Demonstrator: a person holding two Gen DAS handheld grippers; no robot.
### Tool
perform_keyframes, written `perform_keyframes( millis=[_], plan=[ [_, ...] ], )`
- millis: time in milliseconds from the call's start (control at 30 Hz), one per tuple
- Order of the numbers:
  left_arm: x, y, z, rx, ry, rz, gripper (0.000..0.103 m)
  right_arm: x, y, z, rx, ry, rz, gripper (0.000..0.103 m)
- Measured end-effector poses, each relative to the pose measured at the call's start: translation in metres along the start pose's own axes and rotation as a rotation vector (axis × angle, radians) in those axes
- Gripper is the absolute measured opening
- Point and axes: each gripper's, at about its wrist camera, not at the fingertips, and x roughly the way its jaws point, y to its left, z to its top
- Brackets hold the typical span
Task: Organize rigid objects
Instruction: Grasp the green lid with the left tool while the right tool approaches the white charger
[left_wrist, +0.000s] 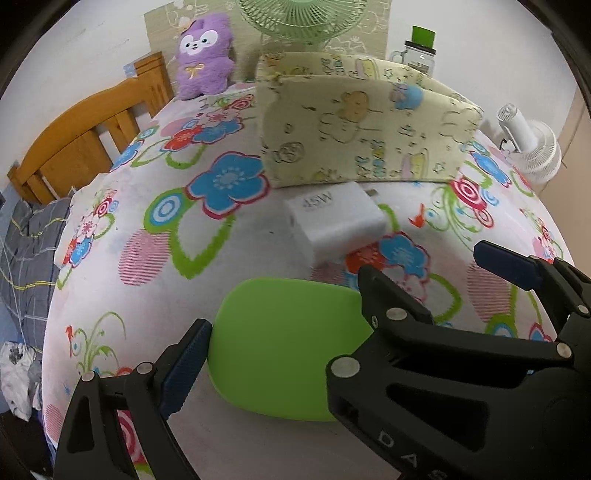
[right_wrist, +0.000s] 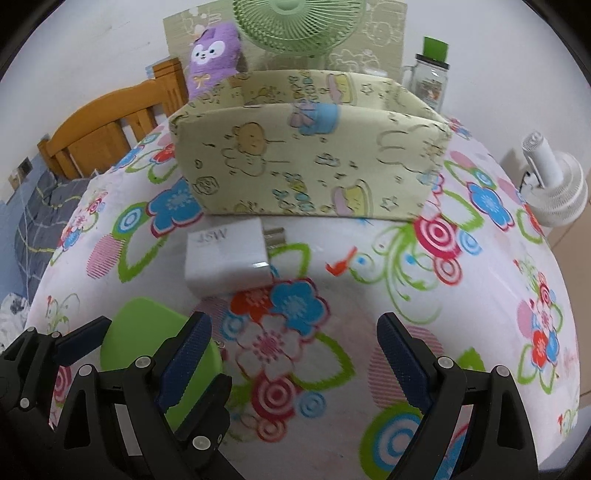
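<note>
My left gripper (left_wrist: 284, 354) is wide open, and the flat green case (left_wrist: 284, 350) lies on the flowery cloth (left_wrist: 110, 258) right between its two fingers, though I cannot tell if they touch it. My right gripper (right_wrist: 295, 350) is wide open too and holds nothing. The white charger (right_wrist: 225, 258) lies just past the green case, in front of the yellow fabric box (right_wrist: 314, 166).
</note>
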Motion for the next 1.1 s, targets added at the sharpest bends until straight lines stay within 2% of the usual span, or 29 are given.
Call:
perform_keyframes(
  millis=[533,833,867,900,1000,1100],
  plan=[
    [0.022,0.032,0.022,-0.018,0.032,0.000,0.095,0.030,0.027,0.029,-0.048,0.018,0.031,0.092],
    [0.032,0.050,0.031,-0.023,0.058,0.023,0.095,0.046,0.041,0.038,-0.014,0.052,0.044,0.087],
    [0.033,0.052,0.033,-0.020,0.061,0.026,0.095,0.048,0.042,0.039,-0.007,0.056,0.041,0.084],
    [0.035,0.053,0.034,-0.017,0.064,0.026,0.095,0.049,0.043,0.040,-0.003,0.056,0.035,0.075],
    [0.037,0.056,0.038,-0.012,0.066,0.021,0.095,0.053,0.044,0.043,0.002,0.063,0.022,0.060],
    [0.039,0.055,0.041,-0.007,0.065,0.012,0.095,0.054,0.042,0.046,-0.001,0.064,0.019,0.059]
  ],
)
